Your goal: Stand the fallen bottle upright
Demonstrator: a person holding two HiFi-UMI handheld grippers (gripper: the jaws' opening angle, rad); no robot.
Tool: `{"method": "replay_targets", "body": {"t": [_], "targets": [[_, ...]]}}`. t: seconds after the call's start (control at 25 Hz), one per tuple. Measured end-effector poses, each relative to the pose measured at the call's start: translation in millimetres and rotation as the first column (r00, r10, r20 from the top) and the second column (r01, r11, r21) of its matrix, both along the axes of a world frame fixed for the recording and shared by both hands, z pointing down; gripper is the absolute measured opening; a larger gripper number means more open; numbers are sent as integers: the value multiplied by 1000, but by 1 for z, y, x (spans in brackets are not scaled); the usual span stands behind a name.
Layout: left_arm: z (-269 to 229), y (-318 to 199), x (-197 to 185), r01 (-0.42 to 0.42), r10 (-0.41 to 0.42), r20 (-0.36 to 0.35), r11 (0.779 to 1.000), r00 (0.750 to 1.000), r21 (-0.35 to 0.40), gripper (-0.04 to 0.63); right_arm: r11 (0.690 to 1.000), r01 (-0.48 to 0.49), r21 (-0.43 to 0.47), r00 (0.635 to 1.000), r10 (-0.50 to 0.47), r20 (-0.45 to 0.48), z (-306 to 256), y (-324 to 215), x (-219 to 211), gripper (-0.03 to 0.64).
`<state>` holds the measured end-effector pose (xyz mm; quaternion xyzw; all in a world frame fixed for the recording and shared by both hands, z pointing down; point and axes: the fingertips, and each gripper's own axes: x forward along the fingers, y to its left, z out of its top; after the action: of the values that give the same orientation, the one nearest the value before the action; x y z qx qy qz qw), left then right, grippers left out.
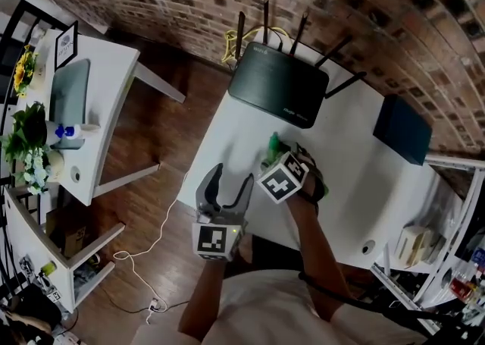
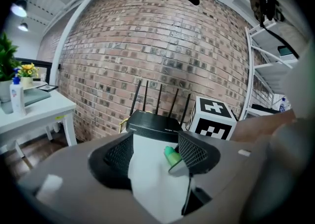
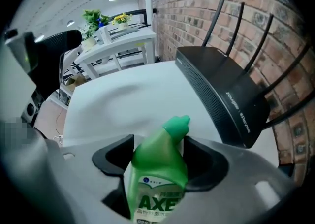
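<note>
1. Left gripper [image 1: 233,177] at near edge of white tabletop [image 1: 348,184], jaws released, only tabletop between.
2. Right gripper [image 3: 157,155] pointing down over green bottle [image 3: 156,169], jaws apart on both sides of it, not clenched.
3. Bottle apparently lying on tabletop, cap toward black router [image 1: 276,82].
</note>
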<state>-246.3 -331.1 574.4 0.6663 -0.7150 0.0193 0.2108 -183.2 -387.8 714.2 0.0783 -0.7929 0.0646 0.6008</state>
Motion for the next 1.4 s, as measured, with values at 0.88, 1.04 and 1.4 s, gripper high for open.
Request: {"method": "replay_targets", "body": {"t": [0.88, 1.04, 1.4], "targets": [[-54, 24, 70, -245, 243, 36, 966, 969, 77, 299, 795, -531, 294, 738, 262, 622, -171, -8, 97, 284], [-58, 32, 101, -333, 328, 70, 940, 942, 77, 298, 674, -659, 332, 640, 271, 719, -190, 13, 133, 281], [-84, 74, 126, -408, 392, 145, 907, 908, 106, 298, 485, -838, 251, 463, 388, 797, -196, 46, 193, 265]]}}
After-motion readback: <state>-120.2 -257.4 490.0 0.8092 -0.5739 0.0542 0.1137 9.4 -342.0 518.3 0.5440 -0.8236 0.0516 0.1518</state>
